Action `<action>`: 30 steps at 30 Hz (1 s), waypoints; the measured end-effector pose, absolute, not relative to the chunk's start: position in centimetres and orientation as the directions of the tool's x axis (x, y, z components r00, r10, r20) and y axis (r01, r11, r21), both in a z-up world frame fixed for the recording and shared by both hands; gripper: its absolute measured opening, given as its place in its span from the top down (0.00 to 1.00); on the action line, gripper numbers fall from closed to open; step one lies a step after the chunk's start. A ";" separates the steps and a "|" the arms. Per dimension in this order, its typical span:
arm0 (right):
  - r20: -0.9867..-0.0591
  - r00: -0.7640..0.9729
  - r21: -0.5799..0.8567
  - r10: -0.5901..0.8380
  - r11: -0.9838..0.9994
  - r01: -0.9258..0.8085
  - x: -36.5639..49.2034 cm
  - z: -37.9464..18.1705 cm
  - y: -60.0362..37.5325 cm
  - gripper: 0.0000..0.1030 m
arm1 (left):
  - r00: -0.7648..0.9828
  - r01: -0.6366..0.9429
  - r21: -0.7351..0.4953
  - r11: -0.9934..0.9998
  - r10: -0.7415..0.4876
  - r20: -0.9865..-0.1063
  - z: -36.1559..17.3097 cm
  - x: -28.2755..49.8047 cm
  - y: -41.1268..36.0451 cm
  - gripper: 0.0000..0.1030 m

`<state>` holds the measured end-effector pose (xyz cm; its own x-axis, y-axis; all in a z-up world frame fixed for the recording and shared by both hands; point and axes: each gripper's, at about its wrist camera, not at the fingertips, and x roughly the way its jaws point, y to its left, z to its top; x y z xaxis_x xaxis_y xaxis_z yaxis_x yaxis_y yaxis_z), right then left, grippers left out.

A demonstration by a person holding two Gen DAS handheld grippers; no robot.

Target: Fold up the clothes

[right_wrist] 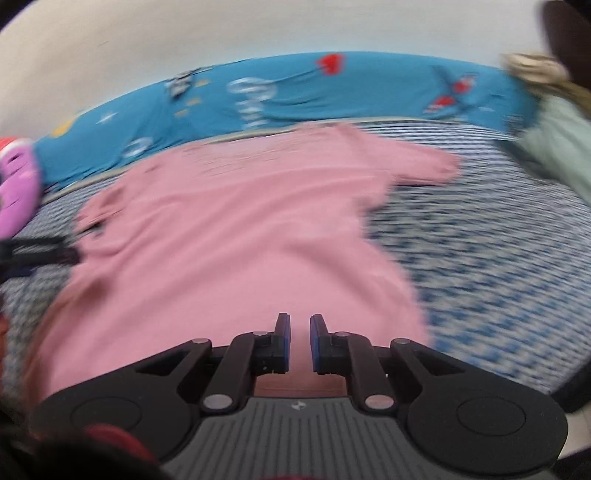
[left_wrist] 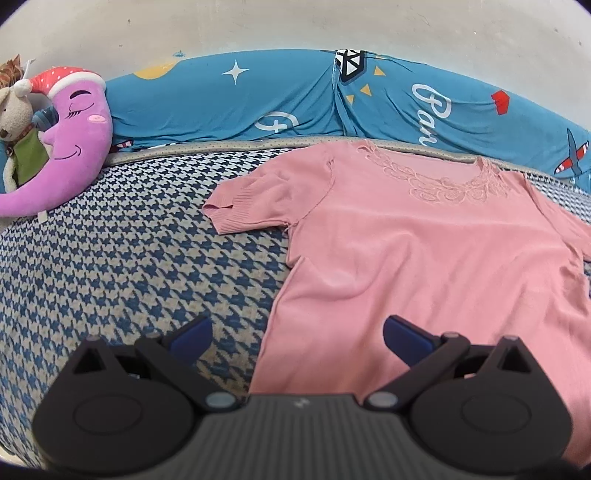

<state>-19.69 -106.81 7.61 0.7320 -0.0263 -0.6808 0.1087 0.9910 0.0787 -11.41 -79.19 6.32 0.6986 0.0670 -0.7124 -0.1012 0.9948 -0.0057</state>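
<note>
Left gripper (left_wrist: 297, 341) spread wide, empty, over the hem edge of a pink short-sleeved top (left_wrist: 424, 251); right gripper (right_wrist: 300, 341) nearly closed, empty; top flat on houndstooth bed cover (left_wrist: 129, 258), neckline toward 12 o'clock, blue bolster (left_wrist: 229, 103) and wall (left_wrist: 295, 26) behind; moon plush (left_wrist: 74, 136) at 10 o'clock.

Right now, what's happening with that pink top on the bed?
A person is holding a two-finger gripper in each hand, about to fold a pink top that lies spread flat on a houndstooth bed cover. The left gripper is open over the top's lower edge, gripping nothing. The right gripper has its jaws nearly together with a small gap, over the hem; its view is blurred. No fold has been made yet.
</note>
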 end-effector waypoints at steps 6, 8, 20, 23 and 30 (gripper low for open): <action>-0.698 0.703 0.091 -0.135 0.957 0.274 -20.9 7.4 -110.7 0.88 | 0.702 -0.090 -0.017 0.996 0.052 -0.710 6.4 -11.2 -79.8 0.00; -0.705 0.693 0.109 -0.147 0.944 0.311 -21.1 7.0 -111.8 0.87 | 0.704 -0.086 -0.015 0.996 0.050 -0.708 6.4 -11.2 -80.1 0.00; -0.756 0.648 0.204 -0.093 0.908 0.367 -20.6 4.9 -113.0 0.77 | 0.692 -0.099 -0.017 0.995 0.056 -0.719 6.1 -10.8 -80.0 0.00; -0.747 0.657 0.190 -0.105 0.913 0.362 -20.7 5.1 -112.8 0.92 | 0.682 -0.116 -0.028 0.993 0.059 -0.729 5.9 -10.5 -79.8 0.00; -0.710 0.678 0.158 -0.193 0.893 0.421 -21.6 6.6 -113.3 0.95 | 0.665 -0.157 -0.053 0.986 0.066 -0.744 5.4 -10.3 -78.9 0.00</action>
<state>-21.57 -113.27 6.56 0.6775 -0.1935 -0.7096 0.4209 0.8932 0.1584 -10.29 -78.87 5.43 0.6649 0.0659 -0.7440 -0.1575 0.9861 -0.0534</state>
